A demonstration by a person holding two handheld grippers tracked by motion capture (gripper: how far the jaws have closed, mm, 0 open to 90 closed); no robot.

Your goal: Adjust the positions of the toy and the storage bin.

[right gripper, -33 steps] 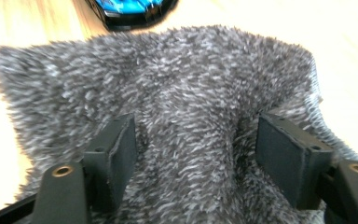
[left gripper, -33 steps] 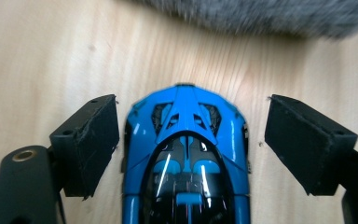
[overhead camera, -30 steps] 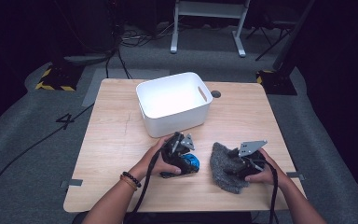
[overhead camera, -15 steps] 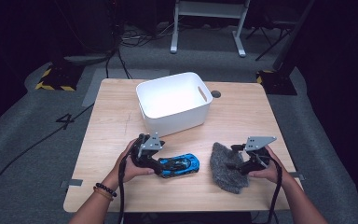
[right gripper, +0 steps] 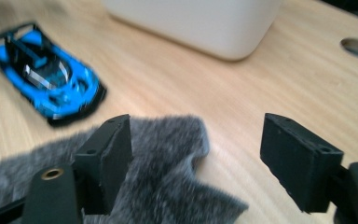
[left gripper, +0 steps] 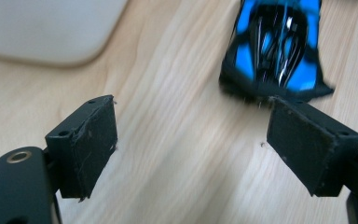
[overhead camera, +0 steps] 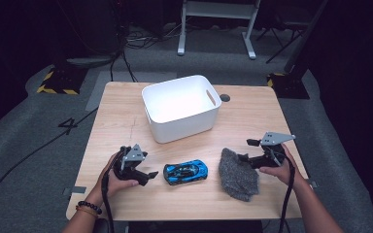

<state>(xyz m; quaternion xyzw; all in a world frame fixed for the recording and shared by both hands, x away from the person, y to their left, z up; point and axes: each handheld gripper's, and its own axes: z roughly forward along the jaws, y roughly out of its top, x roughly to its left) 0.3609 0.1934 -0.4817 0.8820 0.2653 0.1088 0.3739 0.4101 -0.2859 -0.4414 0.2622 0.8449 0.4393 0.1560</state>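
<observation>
High view: the blue-and-black toy car (overhead camera: 185,172) lies on the light wooden table (overhead camera: 126,111), between the left gripper (overhead camera: 151,174) and the grey fuzzy cloth (overhead camera: 238,174).

Left gripper view: jaws apart, empty, car just beyond.

Right gripper view: the right gripper (right gripper: 196,163) gapes over the cloth's edge, gripping nothing

Dim lab or studio, grey carpet (overhead camera: 39,145), floor cables (overhead camera: 126,73), hazard-tape marks (overhead camera: 53,90), lone wooden table (overhead camera: 252,116)

Table (overhead camera: 126,116): bin (overhead camera: 180,114) at back-centre. Car (overhead camera: 185,172) in front of bin, near front edge. Cloth (overhead camera: 238,173) just right of car. Left gripper (overhead camera: 150,175) just left of car, right gripper (overhead camera: 243,158) at cloth's right edge. Hole (overhead camera: 225,97) right of bin.
</observation>
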